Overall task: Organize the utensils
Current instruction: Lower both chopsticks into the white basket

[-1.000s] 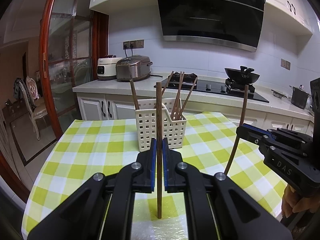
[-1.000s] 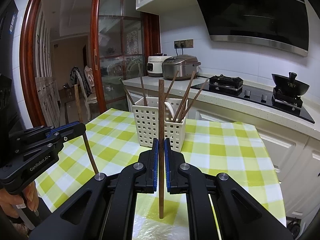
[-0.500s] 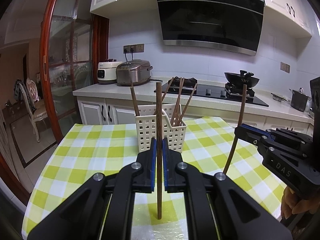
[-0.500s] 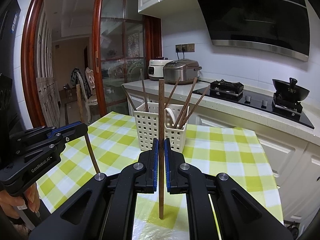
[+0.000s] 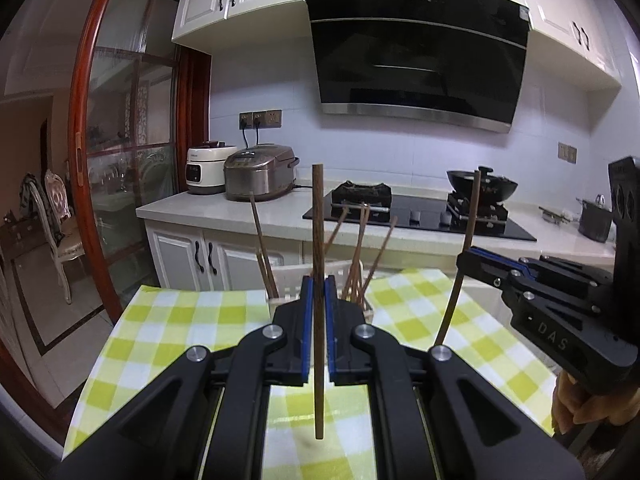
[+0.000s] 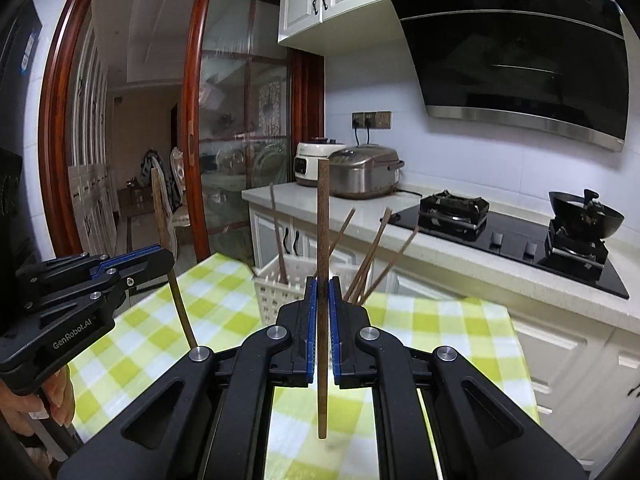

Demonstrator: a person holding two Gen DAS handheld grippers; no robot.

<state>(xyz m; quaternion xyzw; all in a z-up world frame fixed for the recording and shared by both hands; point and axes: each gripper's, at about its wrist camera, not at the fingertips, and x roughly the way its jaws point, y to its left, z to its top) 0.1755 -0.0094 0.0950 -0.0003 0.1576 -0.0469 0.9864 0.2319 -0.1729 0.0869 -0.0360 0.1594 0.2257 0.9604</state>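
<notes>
One brown wooden chopstick (image 5: 318, 240) is clamped upright between the blue-lined fingers of the left tool (image 5: 319, 288), which are closed tight on its shaft. Its upper end rises above the fingers and its lower end hangs free over the bench (image 5: 160, 320), which is covered with a green-and-white checked cloth. A second wooden chopstick (image 6: 322, 240) is gripped in the same way by the right tool (image 6: 322, 292), its fingers pressed shut against the shaft and the stick held close to vertical.

Each tool is seen in the other's view: the right tool is seen at the right edge of the left wrist view with its chopstick slanting downward, and the left tool is seen at the left edge of the right wrist view, a hand (image 6: 44, 400) being partly visible beneath it.

A white perforated utensil basket (image 6: 276, 292) is stood on the bench toward its far edge, just beyond both tools and largely hidden by them. Several more chopsticks (image 5: 362, 256) are stood in it, leaning at different angles.

Beyond the bench, a counter (image 5: 224, 208) carries a rice cooker (image 5: 260, 172) and a black hob (image 5: 420, 216) with a wok (image 5: 482, 184), under a dark range hood (image 5: 416, 56).
</notes>
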